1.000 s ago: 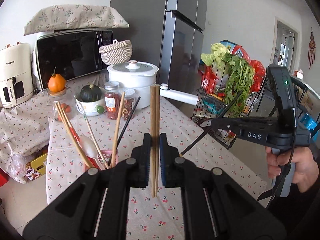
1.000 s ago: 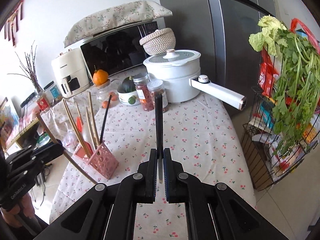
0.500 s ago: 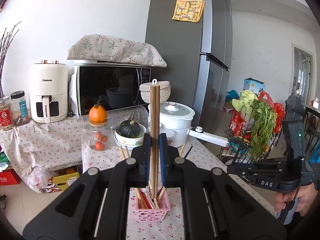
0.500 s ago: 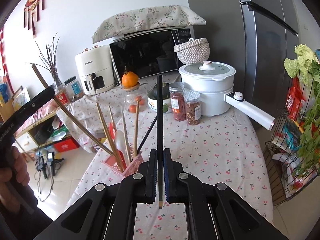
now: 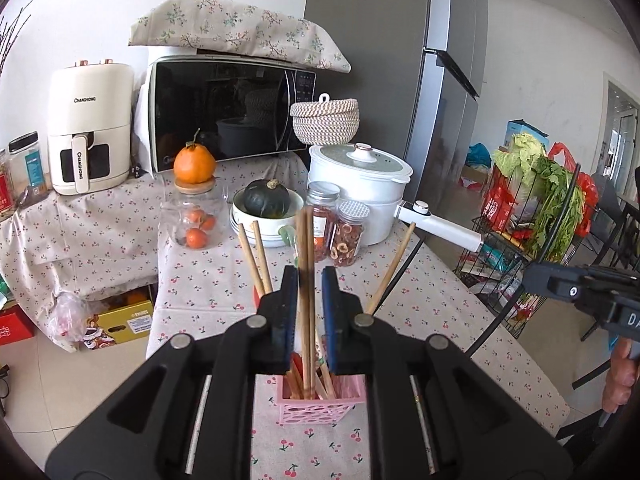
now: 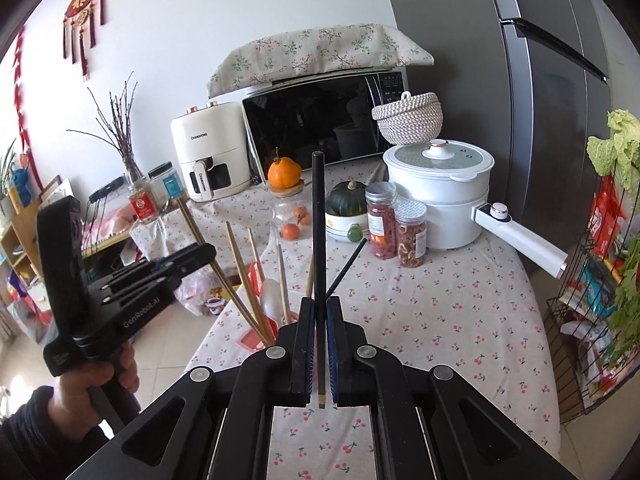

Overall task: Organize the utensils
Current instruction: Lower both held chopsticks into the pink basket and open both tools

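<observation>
Cherry-print table (image 5: 432, 280): pink perforated holder (image 5: 320, 402) at its near edge, crowded with chopsticks. Left gripper (image 5: 306, 316) above it, jaws opening, wooden chopstick pair (image 5: 306, 280) standing loose between, ends in holder. Right gripper (image 6: 319, 344) clenched on black chopstick (image 6: 318, 240), upright.

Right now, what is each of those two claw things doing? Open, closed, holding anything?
Left gripper: jaws opening, letting go of the wooden chopsticks that stand in the pink holder.
Right gripper: shut on a black chopstick.

left claw (image 5: 306, 312) opening, right claw (image 6: 319, 340) clamped
</observation>
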The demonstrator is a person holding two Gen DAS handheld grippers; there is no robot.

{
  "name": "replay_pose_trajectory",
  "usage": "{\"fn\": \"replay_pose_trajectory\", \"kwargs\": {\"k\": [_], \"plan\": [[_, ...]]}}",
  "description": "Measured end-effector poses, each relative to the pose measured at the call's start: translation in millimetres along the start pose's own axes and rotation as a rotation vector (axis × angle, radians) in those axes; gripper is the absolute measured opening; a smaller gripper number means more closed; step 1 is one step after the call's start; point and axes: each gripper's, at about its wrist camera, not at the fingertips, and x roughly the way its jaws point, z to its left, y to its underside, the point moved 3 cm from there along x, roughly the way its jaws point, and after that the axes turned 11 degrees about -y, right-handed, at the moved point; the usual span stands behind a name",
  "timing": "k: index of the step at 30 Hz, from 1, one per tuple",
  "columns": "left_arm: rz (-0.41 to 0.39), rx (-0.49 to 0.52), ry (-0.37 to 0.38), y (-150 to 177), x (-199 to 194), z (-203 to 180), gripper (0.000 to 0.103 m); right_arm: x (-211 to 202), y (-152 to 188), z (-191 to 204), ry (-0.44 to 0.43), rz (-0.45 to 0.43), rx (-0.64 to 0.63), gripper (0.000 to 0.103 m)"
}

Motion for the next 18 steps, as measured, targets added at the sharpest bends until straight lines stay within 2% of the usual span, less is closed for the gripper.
{"fn": "replay_pose_trajectory", "kwargs": {"k": [1, 2, 3, 4, 6, 9, 11, 18], "plan": [[0.012, -0.001, 0.002, 1, 0, 0, 0.038, -2, -2, 2, -0.006, -0.011, -0.001, 0.006], [0.013, -0.006, -0.003, 1, -2, 2, 0.059, -3, -4, 4, -0.012, -0.022, -0.001, 0.006], [0.01, -0.013, -0.008, 2, -5, 4, 0.069, -5, -7, 6, -0.018, -0.033, 0.0, 0.006], [0.009, -0.02, -0.009, 2, -8, 6, 0.072, -6, -10, 8, -0.024, -0.045, 0.001, 0.006], [0.031, -0.029, -0.013, 3, -11, 11, 0.086, -7, -15, 11, -0.036, -0.07, 0.005, 0.006], [0.079, -0.044, -0.033, 11, -14, 21, 0.096, -7, -22, 13, -0.048, -0.11, 0.011, 0.006], [0.119, -0.056, -0.045, 19, -12, 28, 0.099, -4, -26, 15, -0.056, -0.128, 0.018, 0.006], [0.256, 0.001, -0.082, 57, -1, 38, 0.1, 15, -31, 18, -0.067, -0.154, 0.018, 0.006]]}}
